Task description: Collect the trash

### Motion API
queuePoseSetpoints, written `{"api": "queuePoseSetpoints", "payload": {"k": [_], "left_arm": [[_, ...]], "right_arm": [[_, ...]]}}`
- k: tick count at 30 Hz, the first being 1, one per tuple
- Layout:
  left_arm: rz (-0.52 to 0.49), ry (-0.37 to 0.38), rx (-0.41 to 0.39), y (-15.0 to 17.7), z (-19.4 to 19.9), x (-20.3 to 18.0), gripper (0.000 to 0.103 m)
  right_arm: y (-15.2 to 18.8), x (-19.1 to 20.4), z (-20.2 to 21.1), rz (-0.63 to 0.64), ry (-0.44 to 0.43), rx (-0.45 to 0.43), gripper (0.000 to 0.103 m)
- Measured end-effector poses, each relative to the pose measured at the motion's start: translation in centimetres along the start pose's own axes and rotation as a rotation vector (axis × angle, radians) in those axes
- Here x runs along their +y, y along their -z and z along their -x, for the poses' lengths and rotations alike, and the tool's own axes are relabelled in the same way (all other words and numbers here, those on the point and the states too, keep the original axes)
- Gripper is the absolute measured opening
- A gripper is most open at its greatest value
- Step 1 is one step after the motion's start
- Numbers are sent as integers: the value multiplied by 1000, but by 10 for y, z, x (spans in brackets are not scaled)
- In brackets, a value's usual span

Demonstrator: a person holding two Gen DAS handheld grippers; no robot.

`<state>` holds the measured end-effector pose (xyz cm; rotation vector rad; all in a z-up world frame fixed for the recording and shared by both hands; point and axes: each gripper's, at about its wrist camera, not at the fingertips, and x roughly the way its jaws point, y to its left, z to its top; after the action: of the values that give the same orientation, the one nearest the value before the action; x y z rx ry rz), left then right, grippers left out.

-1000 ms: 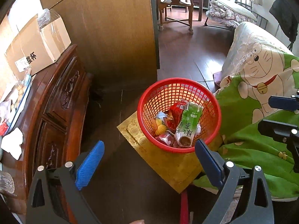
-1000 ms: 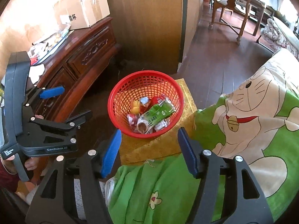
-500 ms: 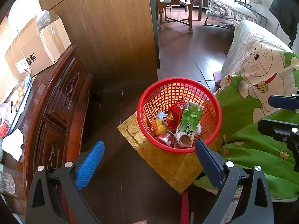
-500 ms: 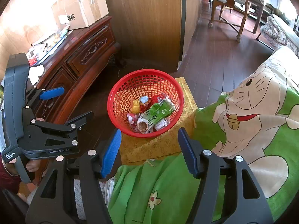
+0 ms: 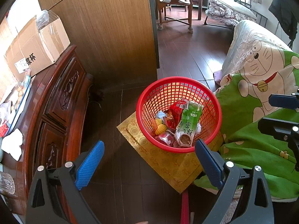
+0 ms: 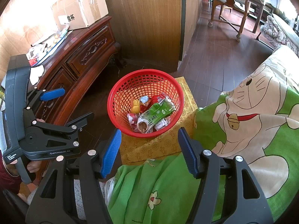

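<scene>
**Above the red basket: both tools empty, trash already gathered**

Over the dark wood floor I have both grippers hanging wide apart, neither holding anything. My left gripper (image 5: 148,160) points down at bare floor just beside the red basket (image 5: 143,100); my right gripper (image 6: 148,151) sits above the edge of the green cartoon blanket (image 6: 233,149), with the basket straight ahead of it.

The basket stands on a yellow patterned box (image 5: 168,164) between the carved wooden cabinet (image 5: 58,100) and the blanket-covered seat. Inside lie a green wrapper (image 5: 188,119), a red packet (image 5: 174,110), a small yellow piece (image 5: 160,127) and other crumpled wrappers. I judge the collecting to be well along, perhaps at a pause between pieces. My next move calls for finding whatever trash remains; none is plain on the floor in either view, so I would scan the cabinet top, where paper scraps (image 5: 12,143) lie near a cardboard box (image 5: 37,44), before committing a gripper.

Only the right wrist view shows my left tool from the side, fingers (image 6: 53,94) spread, confirming nothing is pinched. Only the left wrist view shows the floor strip along the cabinet's base, and just a sliver of the right tool at the frame edge.
</scene>
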<state>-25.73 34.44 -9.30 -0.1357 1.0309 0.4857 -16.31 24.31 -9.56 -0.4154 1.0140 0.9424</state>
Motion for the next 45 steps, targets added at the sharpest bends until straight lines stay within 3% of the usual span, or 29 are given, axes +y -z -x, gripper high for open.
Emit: {"api": "queuePoseSetpoints", "payload": {"k": [45], "left_arm": [[-1,3,2,3,-3,-5,96]], "right_arm": [[0,0,0,-1,-1,1,62]]}}
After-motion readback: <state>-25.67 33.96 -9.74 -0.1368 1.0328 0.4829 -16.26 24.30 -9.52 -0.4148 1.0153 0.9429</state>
